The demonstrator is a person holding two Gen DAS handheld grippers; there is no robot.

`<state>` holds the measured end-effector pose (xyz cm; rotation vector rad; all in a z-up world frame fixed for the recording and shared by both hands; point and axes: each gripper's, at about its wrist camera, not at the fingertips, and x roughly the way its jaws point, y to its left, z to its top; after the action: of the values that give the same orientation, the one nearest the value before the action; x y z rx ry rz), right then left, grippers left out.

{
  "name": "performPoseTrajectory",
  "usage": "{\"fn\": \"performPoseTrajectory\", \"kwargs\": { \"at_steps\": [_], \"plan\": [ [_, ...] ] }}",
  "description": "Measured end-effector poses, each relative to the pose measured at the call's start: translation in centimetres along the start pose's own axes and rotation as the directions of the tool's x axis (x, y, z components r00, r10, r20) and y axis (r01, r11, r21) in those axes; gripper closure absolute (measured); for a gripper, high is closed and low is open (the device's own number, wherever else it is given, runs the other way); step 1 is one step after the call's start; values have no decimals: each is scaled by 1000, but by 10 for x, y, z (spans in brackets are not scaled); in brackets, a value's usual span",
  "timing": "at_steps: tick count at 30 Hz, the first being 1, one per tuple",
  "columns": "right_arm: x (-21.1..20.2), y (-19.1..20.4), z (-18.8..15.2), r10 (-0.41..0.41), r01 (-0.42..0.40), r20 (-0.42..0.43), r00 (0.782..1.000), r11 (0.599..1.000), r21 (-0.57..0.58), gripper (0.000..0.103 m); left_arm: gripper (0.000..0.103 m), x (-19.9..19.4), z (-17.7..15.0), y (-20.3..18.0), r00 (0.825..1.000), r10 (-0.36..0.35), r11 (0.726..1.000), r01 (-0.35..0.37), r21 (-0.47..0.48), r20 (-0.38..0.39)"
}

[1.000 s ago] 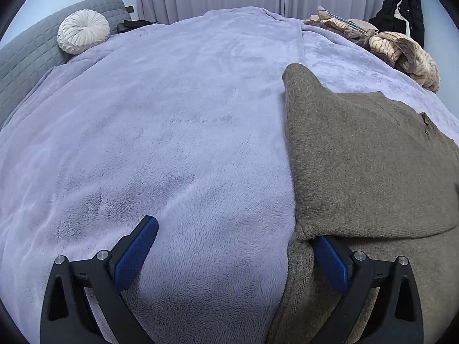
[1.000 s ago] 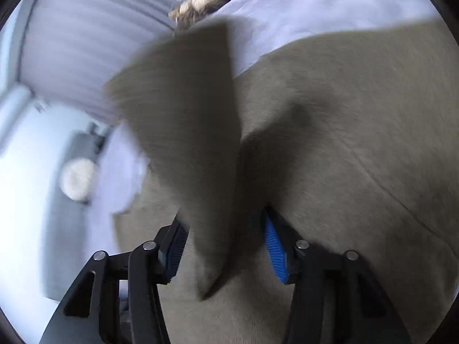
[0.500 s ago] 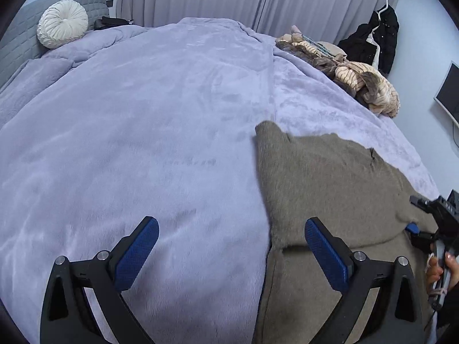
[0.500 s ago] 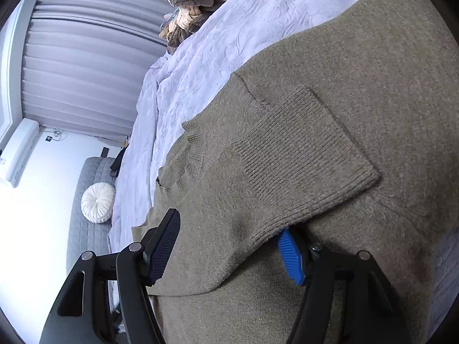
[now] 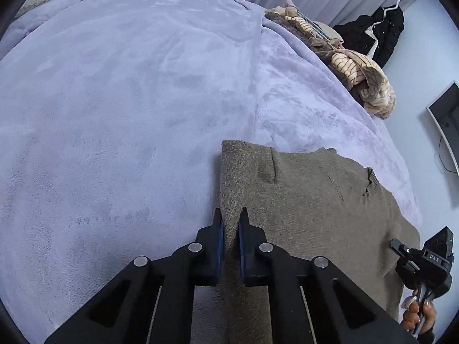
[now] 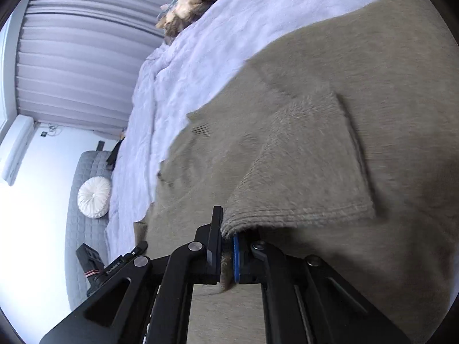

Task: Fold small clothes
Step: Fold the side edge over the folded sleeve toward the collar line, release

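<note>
A brown knit sweater (image 5: pixel 309 200) lies flat on the lilac bed blanket (image 5: pixel 114 100), its left side folded in to a straight edge. My left gripper (image 5: pixel 229 223) is shut on that folded left edge. In the right wrist view the sweater (image 6: pixel 358 100) fills the frame, with a ribbed sleeve cuff (image 6: pixel 301 215) folded over the body. My right gripper (image 6: pixel 228 238) is shut on the corner of that cuff. The right gripper also shows in the left wrist view (image 5: pixel 424 261), held by a hand at the sweater's right side.
A pile of striped and beige clothes (image 5: pixel 344 57) lies at the bed's far right. A black coat (image 5: pixel 381 34) hangs on the wall, with a screen (image 5: pixel 444 120) beside it. A round white cushion (image 6: pixel 94 193) rests against the grey headboard (image 6: pixel 77 229).
Both grippers were open around the sweater's edges; both have closed, the left on the folded left edge, the right on the sleeve cuff. The sleeve now lies folded across the body.
</note>
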<state>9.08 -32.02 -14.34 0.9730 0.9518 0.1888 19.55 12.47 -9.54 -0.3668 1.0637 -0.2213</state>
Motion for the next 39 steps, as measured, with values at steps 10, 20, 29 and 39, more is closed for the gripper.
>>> {"fn": "performPoseTrajectory", "kwargs": {
  "at_steps": [10,20,29,39],
  "plan": [
    [-5,-22,-5,-143,145,27,989,984,-103,98,89,-5,-6,30,996,75,995,-72,-71,47],
    [-41,-33,-4,-84,85,45,996,995,-44,59,89,-60,-34,16,996,47,999,-47,6,80],
    [-49,-4,-20,-276,287,91,957,946,-153,61,89,-63,-73,-27,999,-18,993,12,116,48],
    [-62,6,-24,-218,240,140,966,956,-167,60,89,-29,-99,-38,970,242,925,-242,293,36]
  ]
}}
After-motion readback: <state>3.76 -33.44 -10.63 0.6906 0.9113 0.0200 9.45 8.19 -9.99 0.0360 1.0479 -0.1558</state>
